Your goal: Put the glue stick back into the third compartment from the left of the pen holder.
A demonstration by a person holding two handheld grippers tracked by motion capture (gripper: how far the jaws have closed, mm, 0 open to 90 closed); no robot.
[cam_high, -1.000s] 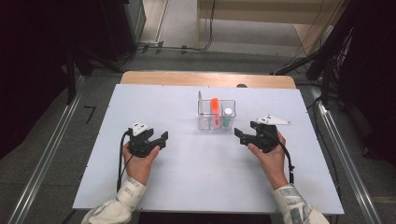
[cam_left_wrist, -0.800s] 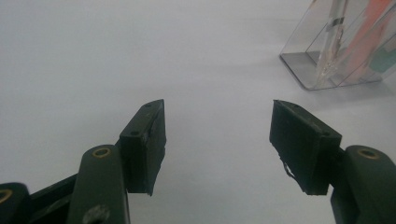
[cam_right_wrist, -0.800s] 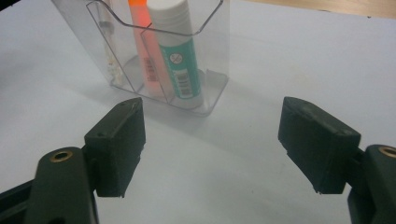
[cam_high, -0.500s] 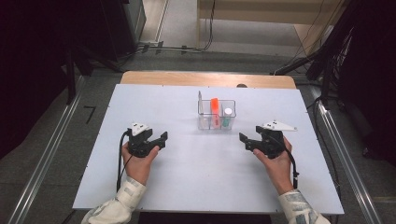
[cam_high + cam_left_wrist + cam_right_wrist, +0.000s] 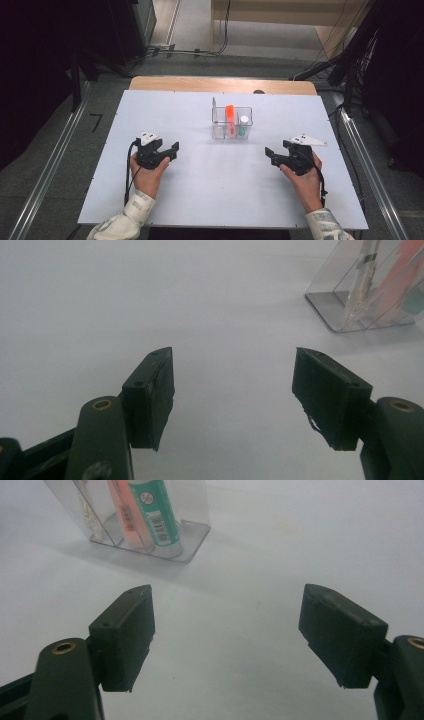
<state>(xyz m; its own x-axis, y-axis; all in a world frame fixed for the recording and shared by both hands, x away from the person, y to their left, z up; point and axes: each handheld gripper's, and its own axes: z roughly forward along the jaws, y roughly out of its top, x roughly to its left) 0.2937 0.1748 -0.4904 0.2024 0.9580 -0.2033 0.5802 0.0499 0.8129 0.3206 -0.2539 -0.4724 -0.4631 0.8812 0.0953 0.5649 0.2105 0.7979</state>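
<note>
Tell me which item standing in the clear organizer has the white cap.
The green tube, in the right-hand compartment of the clear organizer as seen from above. The orange marker beside it is orange to the top, and the thin stick is at the left.

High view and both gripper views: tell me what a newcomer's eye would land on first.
First the clear plastic organizer standing alone at the middle of the white table, toward the far edge, with an orange item and a green-labelled tube upright in its compartments. Next, the left gripper and right gripper, held low on either side nearer the person, jaws open and empty.
</note>
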